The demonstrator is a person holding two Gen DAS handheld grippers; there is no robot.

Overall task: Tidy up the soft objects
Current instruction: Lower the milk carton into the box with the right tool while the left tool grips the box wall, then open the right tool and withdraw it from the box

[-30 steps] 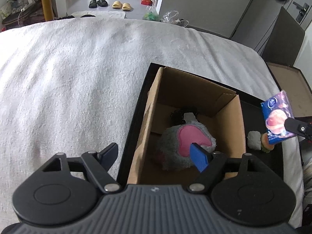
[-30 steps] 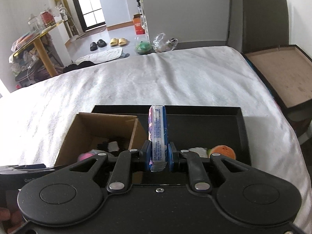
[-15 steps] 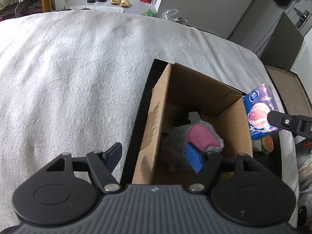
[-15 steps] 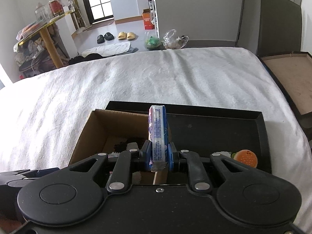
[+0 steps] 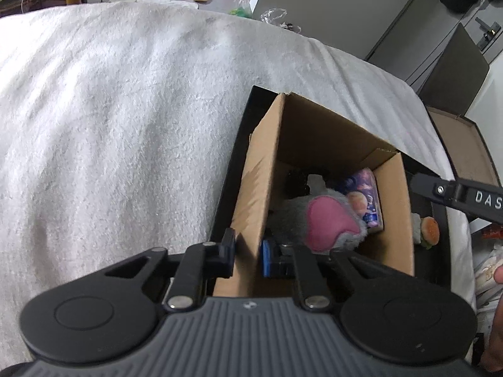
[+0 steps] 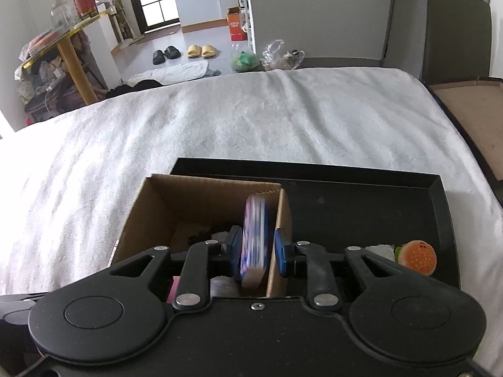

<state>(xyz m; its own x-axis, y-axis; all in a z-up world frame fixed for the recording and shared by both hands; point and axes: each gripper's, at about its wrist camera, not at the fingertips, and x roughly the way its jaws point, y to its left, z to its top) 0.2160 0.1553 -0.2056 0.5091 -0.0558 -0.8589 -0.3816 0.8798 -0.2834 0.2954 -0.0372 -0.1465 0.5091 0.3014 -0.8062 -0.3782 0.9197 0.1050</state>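
Left wrist view, bottom centre: the left gripper (image 5: 246, 256) is clamped on the near left wall of the open brown cardboard box (image 5: 261, 185), one finger outside the wall and one inside. A second ago those fingers stood wide apart, clear of the box. Inside the box lie a grey plush toy with a pink patch (image 5: 327, 220), some dark items behind it, and the blue-and-purple printed tissue pack (image 5: 364, 198), which leans against the right inner wall. Right wrist view, lower centre: the right gripper (image 6: 257, 248) has its fingers parted, with the motion-blurred tissue pack (image 6: 255, 235) loose between them and the box's right wall (image 6: 283, 216) just beside the right finger. Half a second ago that gripper pinched the pack above the box rim. The box sits at the left end of a shallow black rectangular tray (image 6: 361, 201); at the tray's lower right rests a small orange burger-shaped soft toy (image 6: 419, 257) with a white item beside it. The tray lies on a white textured blanket (image 6: 220, 119). Upper frame: black and yellow slippers (image 6: 185, 52) on the floor.
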